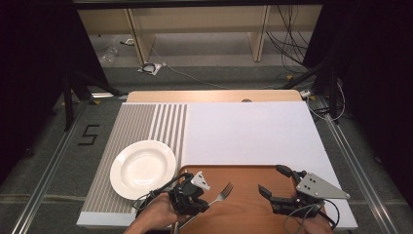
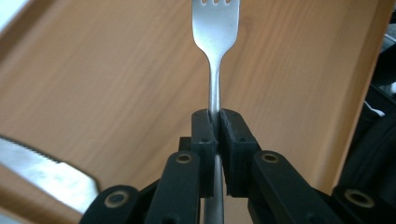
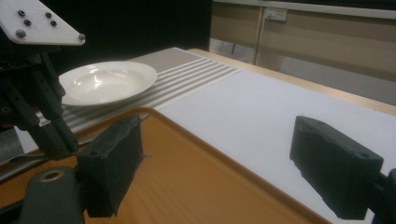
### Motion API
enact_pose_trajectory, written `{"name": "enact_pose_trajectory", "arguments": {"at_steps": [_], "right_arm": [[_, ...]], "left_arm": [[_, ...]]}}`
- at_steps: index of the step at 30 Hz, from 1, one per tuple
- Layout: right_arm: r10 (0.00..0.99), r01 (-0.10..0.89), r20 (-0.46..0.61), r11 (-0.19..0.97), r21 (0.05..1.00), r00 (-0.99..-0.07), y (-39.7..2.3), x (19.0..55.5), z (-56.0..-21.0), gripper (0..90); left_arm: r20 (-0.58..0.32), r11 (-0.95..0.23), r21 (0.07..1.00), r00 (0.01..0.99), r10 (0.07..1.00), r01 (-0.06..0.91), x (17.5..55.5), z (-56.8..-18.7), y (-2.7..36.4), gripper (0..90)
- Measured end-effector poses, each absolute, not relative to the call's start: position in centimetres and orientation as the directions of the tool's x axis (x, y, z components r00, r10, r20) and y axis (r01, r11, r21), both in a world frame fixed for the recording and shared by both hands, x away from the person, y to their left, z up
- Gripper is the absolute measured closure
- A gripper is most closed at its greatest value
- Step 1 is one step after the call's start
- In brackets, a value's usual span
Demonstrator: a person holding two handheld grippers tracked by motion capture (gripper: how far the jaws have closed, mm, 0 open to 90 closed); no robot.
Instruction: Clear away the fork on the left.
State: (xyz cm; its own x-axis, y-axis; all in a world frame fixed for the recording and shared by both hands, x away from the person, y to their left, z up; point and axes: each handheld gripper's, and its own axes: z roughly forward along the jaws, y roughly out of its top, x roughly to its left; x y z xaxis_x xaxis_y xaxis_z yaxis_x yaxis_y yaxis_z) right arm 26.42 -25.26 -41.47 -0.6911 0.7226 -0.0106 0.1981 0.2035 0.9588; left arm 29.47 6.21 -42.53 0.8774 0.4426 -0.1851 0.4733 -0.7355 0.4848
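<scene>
**Fork Held Over the Tray: Handling Notes**

Over the near left part of the wooden tray [image 1: 243, 207], the left claw [image 1: 207, 197] is closed tight on the handle of a metal fork [image 1: 223, 192]. The left gripper view shows the two black pads [image 2: 204, 135] pinching the narrow neck of the handle, with the tines pointing away from the claw toward the middle of the tray.

Handling judgement: the fork is stiff, light and smooth. A polished handle may twist or slide between flat pads, so the grip belongs on the thin neck or the flat of the handle, pads square to it. The tines should stay free.

The right claw [image 1: 280, 187] hovers over the right part of the tray with its jaws wide apart and nothing between them.

Containers:
- Tray: near edge of the bench [image 1: 253, 131], lying on the white mat. A serrated knife blade [image 2: 42, 168] shows at the lower left of the left gripper view; whether it rests on the tray cannot be told.
- White deep plate [image 1: 142, 168]: on the striped grey mat left of the tray, nothing in it.
</scene>
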Motion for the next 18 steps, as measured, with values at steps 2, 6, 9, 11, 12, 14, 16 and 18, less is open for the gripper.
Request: {"name": "enact_pose_trajectory", "arguments": {"at_steps": [2, 6, 9, 11, 12, 14, 16, 18], "right_arm": [[0.722, 0.199, -0.012, 0.206, 0.958, -0.692, -25.3, 26.4, -41.4, 18.0], [0.722, 0.196, -0.013, 0.204, 0.959, -0.692, -25.2, 26.4, -41.5, 18.1], [0.723, 0.198, -0.011, 0.204, 0.959, -0.691, -25.3, 26.4, -41.5, 18.0], [0.722, 0.195, -0.013, 0.204, 0.959, -0.692, -25.2, 26.4, -41.5, 18.1], [0.722, 0.196, -0.011, 0.203, 0.959, -0.692, -25.2, 26.4, -41.5, 18.1], [0.722, 0.198, -0.013, 0.207, 0.958, -0.692, -25.2, 26.4, -41.5, 18.1], [0.722, 0.196, -0.012, 0.205, 0.959, -0.692, -25.2, 26.4, -41.5, 18.1], [0.721, 0.197, -0.013, 0.206, 0.959, -0.693, -25.2, 26.4, -41.5, 18.1]], "left_arm": [[-0.188, -0.739, 0.481, 0.879, 0.438, 0.471, 29.2, -42.7, 6.0, 84.0], [-0.194, -0.749, 0.470, 0.882, 0.429, 0.468, 28.8, -43.0, 5.7, 84.0], [-0.201, -0.753, 0.462, 0.882, 0.425, 0.468, 28.5, -43.2, 5.5, 83.9], [-0.203, -0.757, 0.457, 0.883, 0.423, 0.467, 28.4, -43.4, 5.4, 83.9], [-0.202, -0.759, 0.455, 0.884, 0.421, 0.466, 28.4, -43.4, 5.3, 83.9], [-0.203, -0.764, 0.450, 0.886, 0.418, 0.463, 28.3, -43.6, 5.2, 83.9], [-0.203, -0.769, 0.445, 0.888, 0.413, 0.459, 28.1, -43.7, 5.0, 83.9], [-0.195, -0.779, 0.436, 0.892, 0.407, 0.450, 27.9, -43.9, 4.8, 83.9]]}}
